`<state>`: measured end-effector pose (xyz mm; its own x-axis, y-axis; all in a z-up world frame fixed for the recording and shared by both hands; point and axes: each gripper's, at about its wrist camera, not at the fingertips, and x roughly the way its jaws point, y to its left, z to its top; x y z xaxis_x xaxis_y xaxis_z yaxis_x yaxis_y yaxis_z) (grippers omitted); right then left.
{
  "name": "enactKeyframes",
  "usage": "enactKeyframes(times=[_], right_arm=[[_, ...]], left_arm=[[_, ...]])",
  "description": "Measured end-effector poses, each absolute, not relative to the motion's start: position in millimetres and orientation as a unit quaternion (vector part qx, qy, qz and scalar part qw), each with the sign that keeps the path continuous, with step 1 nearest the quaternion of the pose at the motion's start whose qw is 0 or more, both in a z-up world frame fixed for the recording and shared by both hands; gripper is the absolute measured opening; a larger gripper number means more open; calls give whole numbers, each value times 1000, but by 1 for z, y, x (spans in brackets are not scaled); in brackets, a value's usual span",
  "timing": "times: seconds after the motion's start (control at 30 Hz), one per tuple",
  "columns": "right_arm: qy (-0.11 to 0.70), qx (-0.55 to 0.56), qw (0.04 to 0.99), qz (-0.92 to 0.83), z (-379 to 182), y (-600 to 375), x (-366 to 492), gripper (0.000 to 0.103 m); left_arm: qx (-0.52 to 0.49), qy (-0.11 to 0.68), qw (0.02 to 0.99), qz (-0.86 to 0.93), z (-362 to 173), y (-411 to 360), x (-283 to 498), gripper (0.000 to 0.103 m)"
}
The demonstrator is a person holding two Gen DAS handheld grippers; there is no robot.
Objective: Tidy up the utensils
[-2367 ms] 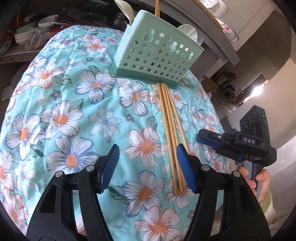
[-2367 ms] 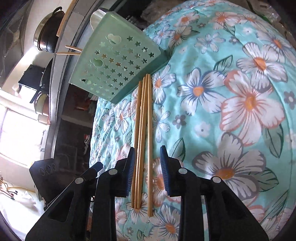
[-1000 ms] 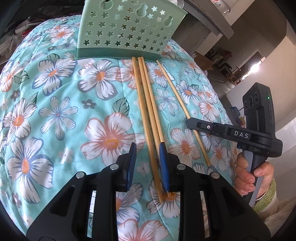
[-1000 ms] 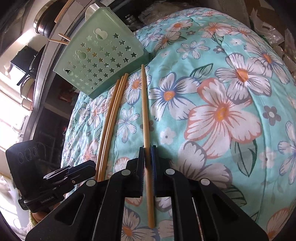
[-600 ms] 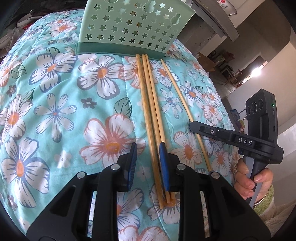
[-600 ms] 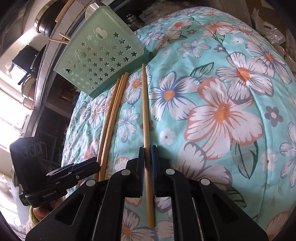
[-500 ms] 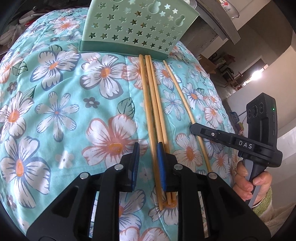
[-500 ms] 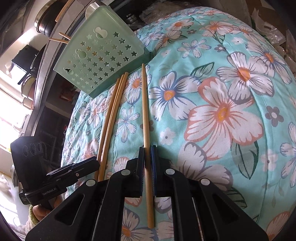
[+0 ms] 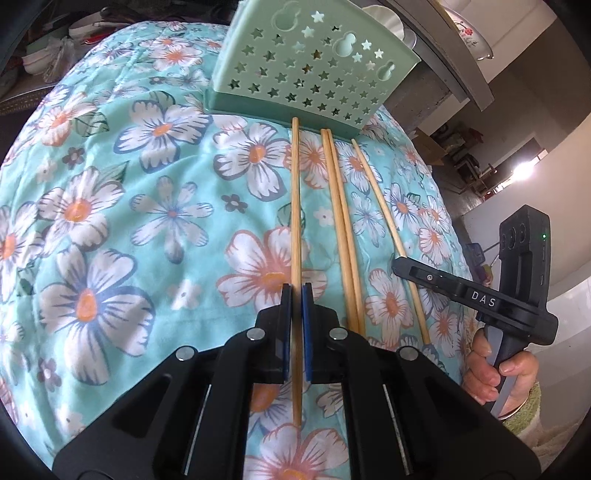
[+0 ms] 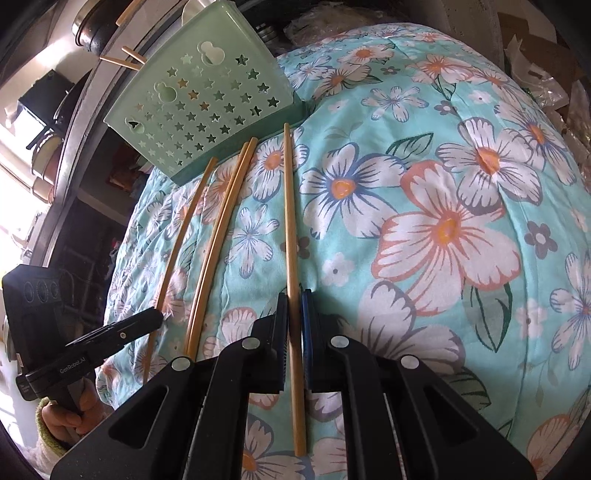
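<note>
Four wooden chopsticks lie on a floral cloth, tips toward a mint green basket with star holes. My left gripper is closing its jaws on one chopstick, and the blue pads press it from both sides. It lies apart, left of a loose pair. My right gripper is shut on another chopstick. In the left wrist view that stick runs to the right gripper. The left gripper also shows in the right wrist view.
The floral cloth covers a rounded surface that drops away beyond the right gripper. A white spoon and chopstick ends stick out of the basket. A shelf edge with dishes lies behind it. A person's hand holds the right gripper.
The left gripper has closed on one chopstick of the group of three and drawn it left, away from the other two. The right gripper stays shut on its chopstick.
</note>
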<state>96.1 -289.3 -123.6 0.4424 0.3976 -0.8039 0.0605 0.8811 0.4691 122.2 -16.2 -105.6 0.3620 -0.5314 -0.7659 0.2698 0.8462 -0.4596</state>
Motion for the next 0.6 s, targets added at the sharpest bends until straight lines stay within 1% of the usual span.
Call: enactKeyframes(times=[0.2, 0.27, 0.3, 0.33, 0.37, 0.43, 0.47, 0.5, 0.53, 0.57, 0.6], right_arm=[[524, 199, 823, 94, -122, -282, 95, 8], [526, 204, 820, 93, -122, -282, 97, 9], [526, 209, 819, 96, -122, -282, 97, 14], [526, 219, 816, 103, -123, -281, 97, 23], [524, 228, 813, 111, -122, -281, 97, 28], [522, 236, 810, 125, -120, -278, 97, 48], [521, 235, 810, 130, -119, -274, 96, 53], [520, 233, 811, 134, -118, -271, 96, 61], [520, 230, 811, 138, -117, -267, 96, 68], [520, 228, 811, 142, -116, -264, 96, 72], [520, 226, 811, 145, -116, -261, 96, 79]], left_arm=[[-101, 502, 834, -204, -101, 6, 108, 5], [-97, 508, 833, -194, -106, 9, 108, 12], [-99, 512, 831, -194, -109, 10, 109, 23], [-108, 511, 828, -202, -111, 11, 109, 30], [-116, 508, 827, -211, -112, 10, 109, 35], [-132, 503, 822, -234, -112, 9, 109, 56], [-141, 501, 818, -245, -113, 9, 109, 61], [-149, 499, 816, -252, -113, 8, 108, 68], [-156, 497, 814, -256, -114, 7, 108, 72], [-164, 495, 813, -261, -114, 8, 108, 73], [-173, 492, 811, -266, -115, 9, 108, 76]])
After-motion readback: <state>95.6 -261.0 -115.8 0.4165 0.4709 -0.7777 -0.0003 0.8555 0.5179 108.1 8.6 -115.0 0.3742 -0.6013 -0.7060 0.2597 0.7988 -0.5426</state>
